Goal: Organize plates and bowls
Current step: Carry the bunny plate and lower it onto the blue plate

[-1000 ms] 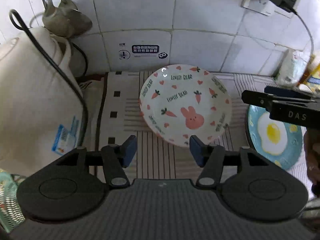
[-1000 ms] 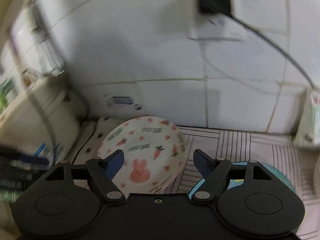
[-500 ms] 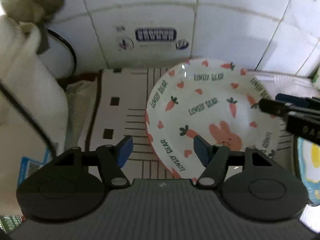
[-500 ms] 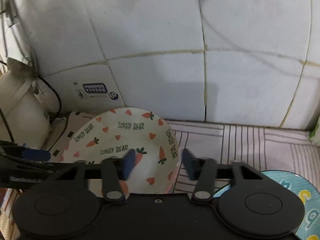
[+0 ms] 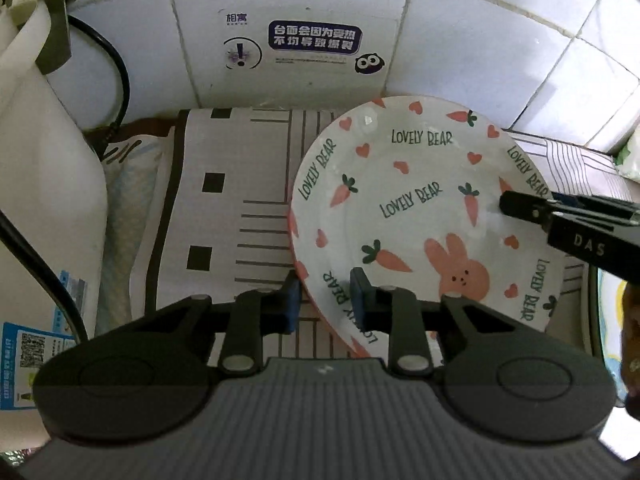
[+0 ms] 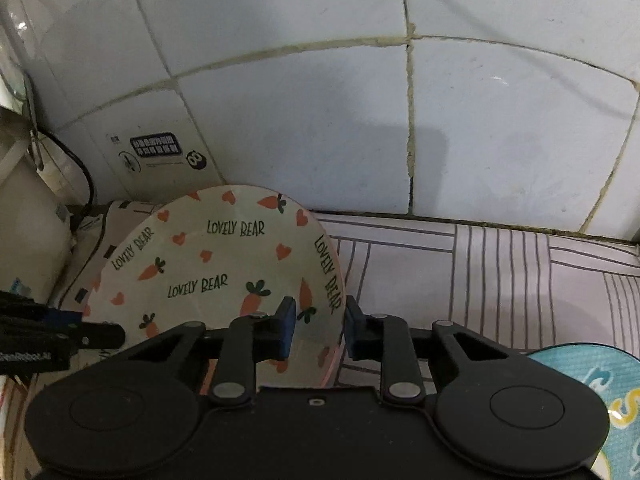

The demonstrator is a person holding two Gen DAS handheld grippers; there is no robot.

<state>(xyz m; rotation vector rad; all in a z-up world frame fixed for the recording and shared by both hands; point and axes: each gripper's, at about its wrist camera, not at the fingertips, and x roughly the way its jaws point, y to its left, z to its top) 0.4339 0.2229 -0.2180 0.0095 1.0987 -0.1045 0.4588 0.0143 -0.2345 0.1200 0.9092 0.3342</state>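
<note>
On the patterned mat (image 5: 224,216), the carrot-print plate (image 5: 416,208) is clamped at opposite rims by the left gripper (image 5: 325,300) and right gripper (image 6: 318,330).

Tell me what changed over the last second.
Both tools closed in on the bunny plate. The left tool now straddles its near-left rim, the right tool its right rim, jaws narrowed from wide open. The plate, striped mat and blue plate stayed put.
</note>
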